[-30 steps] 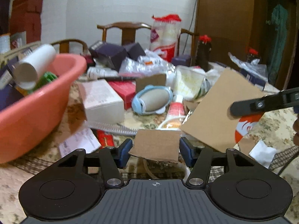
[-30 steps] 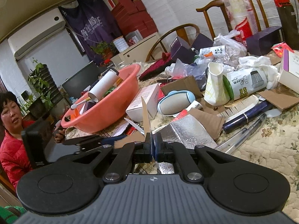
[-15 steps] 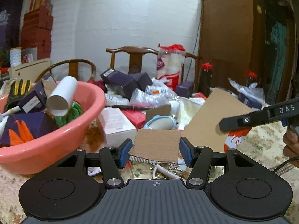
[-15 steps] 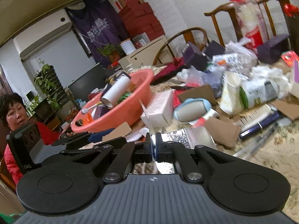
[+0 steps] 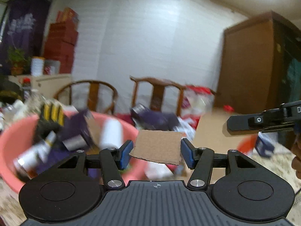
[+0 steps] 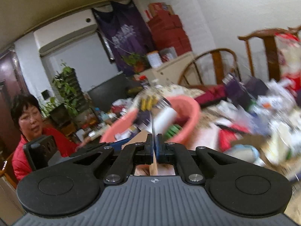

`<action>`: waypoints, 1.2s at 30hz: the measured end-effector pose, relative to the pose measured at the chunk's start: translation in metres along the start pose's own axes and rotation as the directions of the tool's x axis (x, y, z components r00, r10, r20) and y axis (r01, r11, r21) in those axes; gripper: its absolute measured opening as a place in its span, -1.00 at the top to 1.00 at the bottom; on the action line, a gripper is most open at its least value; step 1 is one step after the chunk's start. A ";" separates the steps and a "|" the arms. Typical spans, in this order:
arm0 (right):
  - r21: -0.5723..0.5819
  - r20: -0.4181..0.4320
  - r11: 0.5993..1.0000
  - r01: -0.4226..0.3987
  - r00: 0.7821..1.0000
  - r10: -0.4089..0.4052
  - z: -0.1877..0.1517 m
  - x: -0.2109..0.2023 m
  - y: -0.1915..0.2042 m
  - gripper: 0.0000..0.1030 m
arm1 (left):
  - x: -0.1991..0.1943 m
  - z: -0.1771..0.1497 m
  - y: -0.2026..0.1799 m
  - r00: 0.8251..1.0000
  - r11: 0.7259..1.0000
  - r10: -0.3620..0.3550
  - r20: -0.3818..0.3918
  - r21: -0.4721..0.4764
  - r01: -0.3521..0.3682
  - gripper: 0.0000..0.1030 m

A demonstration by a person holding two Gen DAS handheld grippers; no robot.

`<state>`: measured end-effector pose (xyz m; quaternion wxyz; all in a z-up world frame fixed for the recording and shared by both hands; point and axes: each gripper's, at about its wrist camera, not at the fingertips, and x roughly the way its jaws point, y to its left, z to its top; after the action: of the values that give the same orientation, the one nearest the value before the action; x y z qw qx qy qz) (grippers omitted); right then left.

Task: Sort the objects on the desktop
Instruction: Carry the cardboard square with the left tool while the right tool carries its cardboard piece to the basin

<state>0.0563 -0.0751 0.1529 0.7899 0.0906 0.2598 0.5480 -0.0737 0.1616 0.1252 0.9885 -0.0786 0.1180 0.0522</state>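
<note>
My left gripper [image 5: 157,155] is shut on a small brown cardboard piece [image 5: 157,146], its blue pads touching both side edges, held in the air right of the pink basin [image 5: 17,137]. The basin holds a white tube [image 5: 111,133], purple boxes and a glove. My right gripper [image 6: 154,151] is shut on a large cardboard sheet [image 6: 152,162], seen edge-on between its pads. In the left wrist view the right gripper's finger [image 5: 263,121] pinches that sheet [image 5: 212,131] at the right. The basin also shows in the right wrist view [image 6: 190,116], just ahead.
The table behind is crowded with boxes, bags and packets [image 5: 158,118], all blurred. Two wooden chairs [image 5: 158,92] stand at the far side. A person in red [image 6: 30,124] sits at the left beyond the basin. A brown wardrobe [image 5: 250,66] stands at the right.
Both grippers have risen and swung left toward the basin, each still holding its cardboard. The views have tilted up and are motion-blurred.
</note>
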 end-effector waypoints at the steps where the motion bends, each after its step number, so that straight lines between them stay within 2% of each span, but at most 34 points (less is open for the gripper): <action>1: 0.002 0.010 1.000 -0.015 1.000 0.015 0.009 0.006 0.006 0.92 | -0.002 0.010 0.006 1.000 1.000 0.017 0.018 -0.006 -0.017 -0.12; 5: -0.012 0.044 0.999 -0.051 0.998 0.052 0.049 0.038 0.029 0.91 | -0.003 0.048 0.028 0.992 0.995 0.103 0.074 -0.010 -0.102 -0.13; 7: -0.030 0.049 0.998 -0.053 0.997 0.054 0.066 0.059 0.036 0.91 | 0.001 0.058 0.039 0.985 0.988 0.156 0.076 -0.009 -0.155 -0.13; 9: -0.021 0.044 0.999 -0.045 0.998 0.046 0.076 0.073 0.036 0.90 | 0.002 0.057 0.047 0.987 0.988 0.151 0.051 -0.019 -0.151 -0.13; 10: -0.023 0.017 0.998 -0.059 0.998 0.059 0.077 0.077 0.035 0.81 | 0.002 0.052 0.049 0.988 0.989 0.148 0.046 -0.018 -0.147 -0.13; 12: -0.028 -0.025 0.996 -0.081 0.996 0.080 0.063 0.075 0.027 0.29 | -0.003 0.035 0.048 0.990 0.990 0.139 0.036 0.006 -0.140 -0.13; 13: -0.046 -0.044 0.997 -0.068 0.997 0.066 0.047 0.070 0.021 -0.22 | -0.006 0.026 0.046 0.991 0.991 0.131 0.032 0.013 -0.131 -0.13; 14: -0.071 -0.057 0.997 -0.044 0.998 0.040 0.031 0.066 0.017 -0.51 | -0.006 0.016 0.044 0.992 0.992 0.120 0.023 0.020 -0.121 -0.13; 17: -0.150 -0.138 0.987 0.052 0.988 -0.073 -0.025 0.059 0.002 -0.51 | -0.005 -0.007 0.039 0.994 0.994 0.109 0.002 0.021 -0.109 -0.13; 21: -0.152 -0.233 0.979 0.139 0.957 -0.172 -0.078 0.072 -0.010 -0.50 | 0.002 -0.013 0.043 0.992 0.992 0.128 -0.004 0.017 -0.128 -0.13; 23: -0.201 -0.238 0.963 0.181 0.944 -0.227 -0.093 0.084 -0.003 -0.56 | 0.000 -0.015 0.045 0.992 0.992 0.122 -0.004 0.005 -0.122 -0.13; 24: -0.217 -0.234 0.960 0.179 0.945 -0.230 -0.098 0.088 0.002 -0.61 | -0.003 -0.016 0.044 0.992 0.992 0.126 0.000 0.003 -0.126 -0.13; 26: -0.232 -0.213 0.959 0.165 0.953 -0.215 -0.105 0.096 0.016 -0.90 | -0.008 -0.018 0.043 0.990 0.990 0.143 0.012 0.013 -0.143 -0.13; 28: -0.277 -0.211 0.946 0.170 0.949 -0.233 -0.112 0.109 0.031 -0.93 | -0.014 -0.019 0.041 0.988 0.988 0.151 0.022 0.023 -0.152 -0.13; 31: -0.274 -0.216 0.929 0.249 0.925 -0.312 -0.115 0.133 0.035 -0.93 | -0.022 -0.022 0.035 0.990 0.990 0.140 0.026 0.023 -0.141 -0.13; 33: -0.218 -0.257 0.934 0.284 0.906 -0.336 -0.118 0.147 0.025 -0.87 | -0.026 -0.025 0.032 0.991 0.991 0.134 0.029 0.026 -0.134 -0.13; 34: -0.175 -0.277 0.939 0.295 0.901 -0.335 -0.119 0.150 0.018 -0.57 | -0.028 -0.025 0.032 0.991 0.991 0.129 0.029 0.027 -0.130 -0.13; 35: -0.142 -0.257 0.941 0.307 0.907 -0.334 -0.121 0.147 0.013 -0.57 | -0.030 -0.027 0.031 0.992 0.992 0.123 0.027 0.028 -0.124 -0.13; 36: -0.117 -0.235 0.944 0.310 0.914 -0.329 -0.121 0.140 0.011 -0.48 | -0.031 -0.027 0.031 0.992 0.992 0.120 0.027 0.028 -0.121 -0.13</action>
<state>0.0231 0.0400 0.0114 0.8323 -0.0540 0.3476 0.4283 -0.1137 0.1852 0.1021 0.9860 -0.0559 0.1108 0.1109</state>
